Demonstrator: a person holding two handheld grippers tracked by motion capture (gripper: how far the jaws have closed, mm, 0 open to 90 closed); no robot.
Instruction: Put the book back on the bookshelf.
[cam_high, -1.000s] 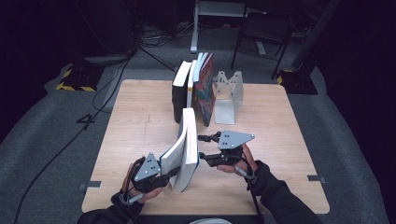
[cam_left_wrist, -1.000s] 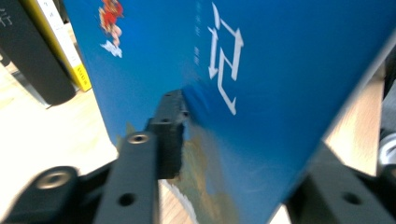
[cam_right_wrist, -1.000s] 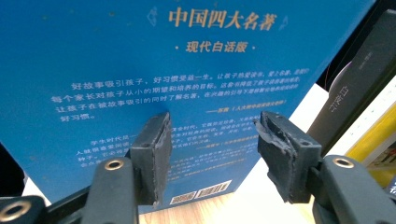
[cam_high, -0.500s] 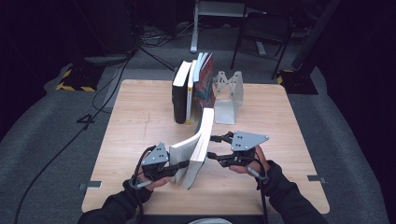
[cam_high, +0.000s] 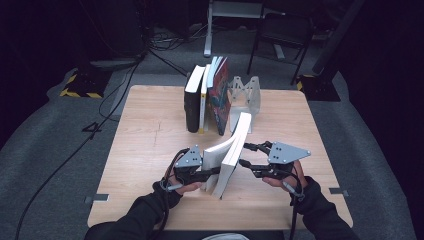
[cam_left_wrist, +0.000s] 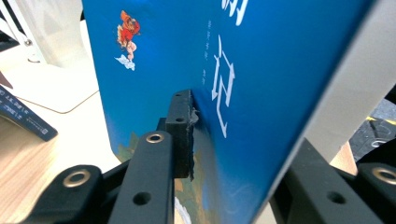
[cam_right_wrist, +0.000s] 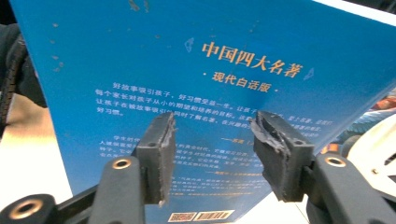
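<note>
High view: a blue book (cam_high: 231, 152) is held on edge at the near middle of the worktop (cam_high: 150, 150), tilted with its top toward the far right. It is clamped near its lower left corner by the left hand-held gripper (cam_high: 212, 172), whose jaws have just been easing slightly apart yet are seen pressed on cover and spine, so the book is kept from toppling. The right hand-held gripper (cam_high: 247, 155) is set against the back cover with jaws apart, apparently as a brace. A row of books (cam_high: 205, 95) and a white bookend (cam_high: 247, 95) stand at the far side, probably the destination.
</note>
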